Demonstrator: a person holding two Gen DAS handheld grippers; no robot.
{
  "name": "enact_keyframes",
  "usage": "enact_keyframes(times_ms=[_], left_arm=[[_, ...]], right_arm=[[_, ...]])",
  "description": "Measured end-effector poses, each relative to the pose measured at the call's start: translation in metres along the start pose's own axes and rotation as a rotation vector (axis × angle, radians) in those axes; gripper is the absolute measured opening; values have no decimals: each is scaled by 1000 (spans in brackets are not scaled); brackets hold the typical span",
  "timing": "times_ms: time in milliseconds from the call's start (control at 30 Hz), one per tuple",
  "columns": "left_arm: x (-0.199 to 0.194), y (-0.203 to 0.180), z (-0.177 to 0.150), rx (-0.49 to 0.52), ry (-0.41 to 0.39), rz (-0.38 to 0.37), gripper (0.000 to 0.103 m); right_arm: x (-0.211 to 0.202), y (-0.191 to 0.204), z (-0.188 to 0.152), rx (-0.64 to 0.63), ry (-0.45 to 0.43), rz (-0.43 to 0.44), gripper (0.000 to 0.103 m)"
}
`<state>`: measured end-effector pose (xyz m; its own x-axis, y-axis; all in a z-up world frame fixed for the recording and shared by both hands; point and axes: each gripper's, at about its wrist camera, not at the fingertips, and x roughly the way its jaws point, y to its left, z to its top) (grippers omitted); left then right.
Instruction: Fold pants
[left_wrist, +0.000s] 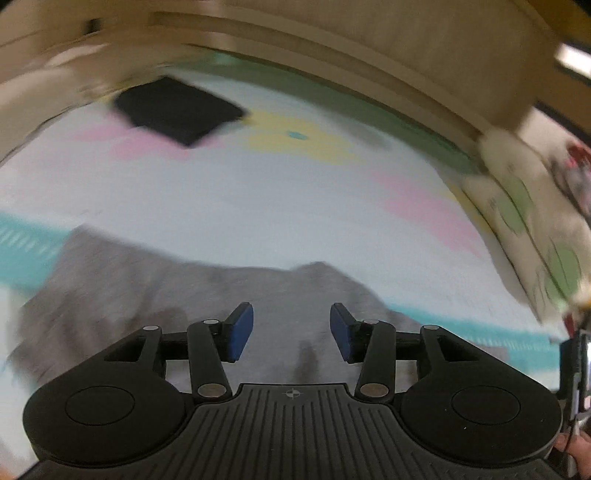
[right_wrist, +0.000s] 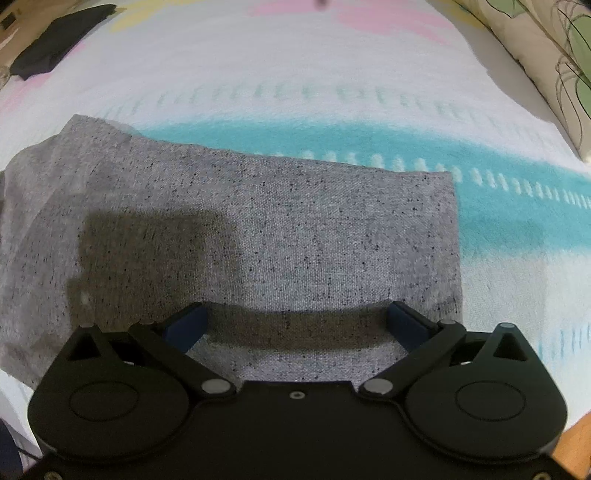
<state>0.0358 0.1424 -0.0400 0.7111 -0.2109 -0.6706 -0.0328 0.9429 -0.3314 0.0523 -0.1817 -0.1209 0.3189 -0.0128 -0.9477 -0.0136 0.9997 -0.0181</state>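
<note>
Grey speckled pants (right_wrist: 258, 229) lie folded flat on a bed with a pastel sheet (right_wrist: 295, 74). My right gripper (right_wrist: 297, 325) is open wide and empty, low over the near edge of the pants, casting a shadow on them. In the blurred left wrist view the grey pants (left_wrist: 207, 295) lie under and ahead of my left gripper (left_wrist: 291, 330), which is open and empty above the cloth.
A folded dark garment (left_wrist: 177, 110) lies farther up the bed; it also shows in the right wrist view (right_wrist: 55, 40). A leaf-patterned pillow (left_wrist: 524, 221) sits at the right, also in the right wrist view (right_wrist: 554, 66). A wooden headboard (left_wrist: 332, 44) runs behind.
</note>
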Motion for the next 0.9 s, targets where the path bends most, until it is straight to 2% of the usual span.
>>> enact_keyframes(times_ms=[67,200,333,533,667,700,800,900], left_arm=[[-13,17,-6,-48,-21,35,45],[-33,47,-9,-121,-41,73,45],[-45,68,-16,-160,-51,92,45],[-60,100,-36,-259,-77,84,46],[-58,120,-51,-353,-98,56,47],[-58,124,-55,-375,-104,48,49],[-52,135,-63,-440,-95,43,68],[-47,141,-71,-491,-83,37,69]], right_arm=[[-5,3,3,32,10,6,102],[-19,17,6,82,5,107,102],[-29,48,10,40,8,166,102],[-3,81,12,-11,86,137,103],[-1,91,5,-45,38,79,103],[-1,94,3,-41,31,77,103],[-3,92,-2,-40,19,79,103],[-2,92,0,-41,17,82,103]])
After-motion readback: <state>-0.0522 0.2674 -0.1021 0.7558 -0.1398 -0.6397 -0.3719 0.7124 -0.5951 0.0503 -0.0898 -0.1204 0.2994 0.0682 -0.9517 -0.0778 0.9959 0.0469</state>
